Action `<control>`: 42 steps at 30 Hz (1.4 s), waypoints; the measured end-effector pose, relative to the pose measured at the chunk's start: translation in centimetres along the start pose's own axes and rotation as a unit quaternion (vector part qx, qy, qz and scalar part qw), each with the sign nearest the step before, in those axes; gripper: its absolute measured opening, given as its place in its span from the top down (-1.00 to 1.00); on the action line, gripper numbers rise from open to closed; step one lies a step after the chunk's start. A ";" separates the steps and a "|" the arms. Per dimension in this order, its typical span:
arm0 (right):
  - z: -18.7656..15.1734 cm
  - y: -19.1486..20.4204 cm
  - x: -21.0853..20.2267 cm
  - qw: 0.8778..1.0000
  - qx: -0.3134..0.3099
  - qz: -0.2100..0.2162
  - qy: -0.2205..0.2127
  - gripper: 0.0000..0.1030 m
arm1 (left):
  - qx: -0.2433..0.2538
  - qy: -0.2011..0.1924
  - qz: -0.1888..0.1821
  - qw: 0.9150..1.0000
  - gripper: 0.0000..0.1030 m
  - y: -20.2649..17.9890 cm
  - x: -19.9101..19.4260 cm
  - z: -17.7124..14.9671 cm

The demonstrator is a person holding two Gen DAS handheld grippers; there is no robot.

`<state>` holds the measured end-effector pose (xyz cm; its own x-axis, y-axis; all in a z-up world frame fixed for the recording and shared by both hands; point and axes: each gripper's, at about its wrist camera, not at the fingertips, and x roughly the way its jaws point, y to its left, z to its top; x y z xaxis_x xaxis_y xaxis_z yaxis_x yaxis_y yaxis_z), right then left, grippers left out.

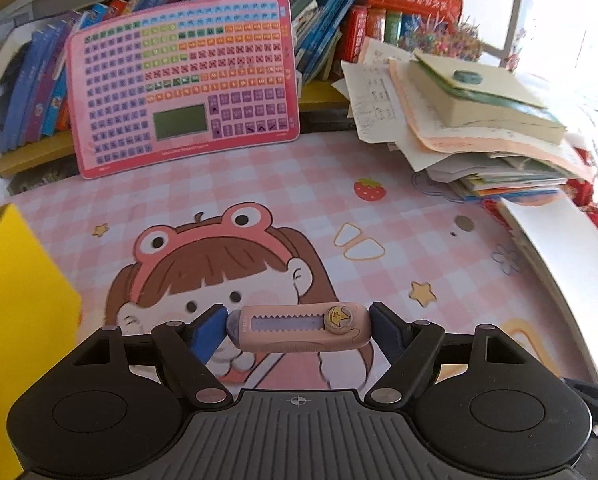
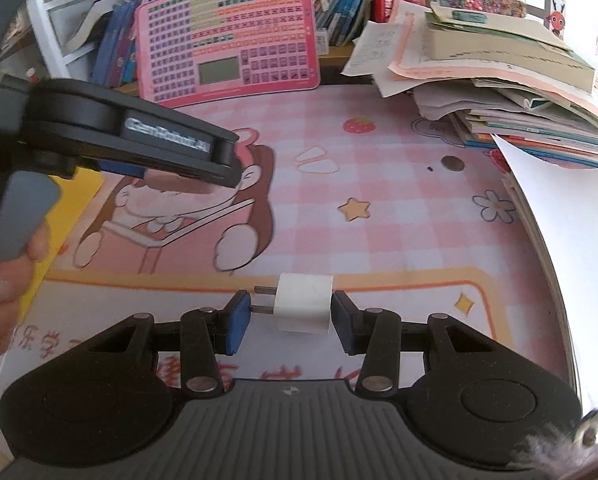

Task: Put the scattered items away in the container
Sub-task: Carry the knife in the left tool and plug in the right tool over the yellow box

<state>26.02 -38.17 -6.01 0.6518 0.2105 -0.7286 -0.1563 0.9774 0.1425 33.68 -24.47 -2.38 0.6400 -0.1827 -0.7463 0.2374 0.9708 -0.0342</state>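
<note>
My left gripper (image 1: 297, 326) is shut on a pink slide eraser (image 1: 299, 327) with a star button, held crosswise above the pink cartoon desk mat (image 1: 259, 188). The yellow container (image 1: 15, 300) stands at the left of the left wrist view. My right gripper (image 2: 291, 312) is shut on a white plug adapter (image 2: 303, 302), its two metal prongs against the left pad. In the right wrist view the left gripper (image 2: 195, 176) hovers at the left above the mat, beside a yellow container edge (image 2: 65, 216).
A pink keyboard toy (image 1: 183, 84) leans against a shelf of books at the back. A stack of books and papers (image 1: 479, 128) fills the back right. A coin (image 2: 453, 163) lies on the mat. White sheets (image 2: 559, 220) overhang the right edge.
</note>
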 end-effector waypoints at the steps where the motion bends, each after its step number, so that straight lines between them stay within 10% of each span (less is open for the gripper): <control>1: -0.1 0.3 -0.3 1.000 -0.001 0.000 0.001 0.18 | 0.001 -0.002 -0.002 1.000 -0.51 0.2 -0.7 -0.3; 22: -3.4 10.3 -9.0 0.999 -0.024 -0.047 -0.013 0.18 | -0.049 -0.065 -0.101 0.992 -0.51 7.3 -14.6 -8.6; 42: -11.9 23.5 -15.2 0.998 -0.055 -0.009 0.025 0.18 | -0.145 -0.075 -0.076 0.984 -0.51 18.1 -26.1 -21.4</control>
<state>3.57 -18.66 0.42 0.6184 0.1886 -0.7629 -0.2276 0.9722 0.0558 5.67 1.17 2.24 0.7194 -0.3283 -0.6121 0.1343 0.9304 -0.3410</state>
